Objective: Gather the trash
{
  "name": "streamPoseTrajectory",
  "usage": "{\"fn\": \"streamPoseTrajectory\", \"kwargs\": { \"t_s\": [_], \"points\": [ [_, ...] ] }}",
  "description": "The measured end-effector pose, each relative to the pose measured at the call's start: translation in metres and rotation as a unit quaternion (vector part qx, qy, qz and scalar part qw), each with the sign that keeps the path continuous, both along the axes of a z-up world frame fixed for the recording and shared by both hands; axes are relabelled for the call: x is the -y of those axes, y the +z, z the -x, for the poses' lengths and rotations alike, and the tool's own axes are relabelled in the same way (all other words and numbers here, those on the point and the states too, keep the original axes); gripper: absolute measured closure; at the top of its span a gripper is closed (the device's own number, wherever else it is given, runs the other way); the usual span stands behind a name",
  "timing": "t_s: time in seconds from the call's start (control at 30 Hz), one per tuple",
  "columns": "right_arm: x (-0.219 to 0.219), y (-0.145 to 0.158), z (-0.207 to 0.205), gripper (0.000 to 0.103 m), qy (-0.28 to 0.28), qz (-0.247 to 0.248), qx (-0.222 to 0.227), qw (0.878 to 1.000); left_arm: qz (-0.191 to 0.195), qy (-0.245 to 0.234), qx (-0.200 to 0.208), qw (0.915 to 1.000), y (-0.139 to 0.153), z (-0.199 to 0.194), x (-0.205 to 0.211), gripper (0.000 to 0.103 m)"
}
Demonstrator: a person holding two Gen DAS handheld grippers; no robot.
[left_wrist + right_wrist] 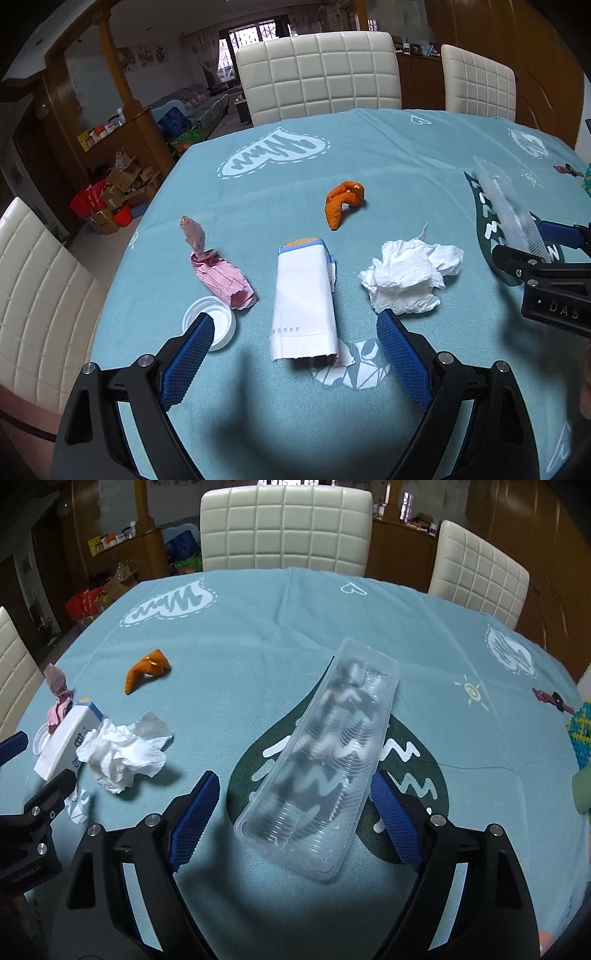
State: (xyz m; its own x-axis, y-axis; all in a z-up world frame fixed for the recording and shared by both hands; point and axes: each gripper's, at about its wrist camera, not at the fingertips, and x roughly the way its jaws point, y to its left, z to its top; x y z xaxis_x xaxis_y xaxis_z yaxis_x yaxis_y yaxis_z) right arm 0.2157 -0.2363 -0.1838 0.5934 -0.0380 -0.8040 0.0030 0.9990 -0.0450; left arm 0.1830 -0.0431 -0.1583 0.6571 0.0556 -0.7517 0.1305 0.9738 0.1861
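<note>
The right gripper point(291, 812) stands wide open, its blue pads either side of the near end of a clear plastic tray point(325, 753) lying lengthwise on the tablecloth point(280, 627); neither pad appears to touch it. The tray looks light, thin and slick, likely to flex or crackle, so a gentle pinch across its ribbed long walls seems safest. The left gripper point(295, 347) is likewise open, straddling a white carton point(304, 291) lying flat, probably light and crushable. Crumpled tissue point(410, 277), pink paper point(221, 277), a white cap point(218, 325) and an orange peel point(343, 203) lie beyond.
</note>
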Motion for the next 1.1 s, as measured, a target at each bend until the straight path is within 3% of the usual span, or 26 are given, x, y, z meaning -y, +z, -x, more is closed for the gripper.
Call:
{"fn": "streamPoseTrajectory", "kwargs": {
  "t_s": [0.03,0.07,0.1,0.17,0.2,0.23,0.27,0.5,0.83,0.97,1.1],
  "points": [
    [-0.001,-0.004,-0.001,0.022,0.003,-0.004,-0.006,1.0,0.004,-0.002,-0.005,1.0,-0.002,-0.001,0.0,0.019],
    [-0.002,-0.006,-0.001,0.035,0.006,-0.014,-0.009,1.0,0.008,-0.005,-0.008,0.9999,-0.003,-0.002,-0.001,0.026],
    [-0.003,-0.006,0.001,0.04,0.006,-0.02,-0.006,1.0,0.008,-0.009,-0.013,0.9998,-0.004,-0.001,0.0,0.031],
    [-0.01,-0.003,0.003,0.062,0.013,-0.013,-0.004,1.0,0.002,-0.013,-0.019,0.9997,-0.007,-0.001,0.0,0.06],
    [-0.013,-0.001,0.005,0.067,0.017,-0.009,-0.001,1.0,0.002,-0.016,-0.025,0.9996,-0.008,-0.001,0.001,0.068],
    [-0.017,0.002,0.008,0.08,0.025,-0.014,0.004,1.0,-0.001,-0.016,-0.029,0.9995,-0.009,0.0,0.001,0.069],
    [-0.02,0.004,0.01,0.084,0.03,-0.015,0.007,0.999,-0.004,-0.017,-0.026,0.9995,-0.008,0.001,0.001,0.07],
    [-0.045,0.021,0.027,0.09,0.063,-0.016,0.028,0.997,-0.013,-0.029,0.016,0.9994,0.011,0.023,0.0,0.072],
    [-0.085,0.058,0.063,0.093,0.126,-0.029,0.084,0.988,0.005,-0.004,0.047,0.9989,0.039,0.045,-0.037,0.072],
    [-0.099,0.058,0.065,0.093,0.135,-0.021,0.077,0.988,0.013,0.004,0.049,0.9987,0.042,0.051,-0.05,0.072],
    [-0.094,0.046,0.054,0.091,0.103,-0.019,0.052,0.993,0.011,0.009,0.047,0.9988,0.039,0.053,-0.056,0.07]
  ]
}}
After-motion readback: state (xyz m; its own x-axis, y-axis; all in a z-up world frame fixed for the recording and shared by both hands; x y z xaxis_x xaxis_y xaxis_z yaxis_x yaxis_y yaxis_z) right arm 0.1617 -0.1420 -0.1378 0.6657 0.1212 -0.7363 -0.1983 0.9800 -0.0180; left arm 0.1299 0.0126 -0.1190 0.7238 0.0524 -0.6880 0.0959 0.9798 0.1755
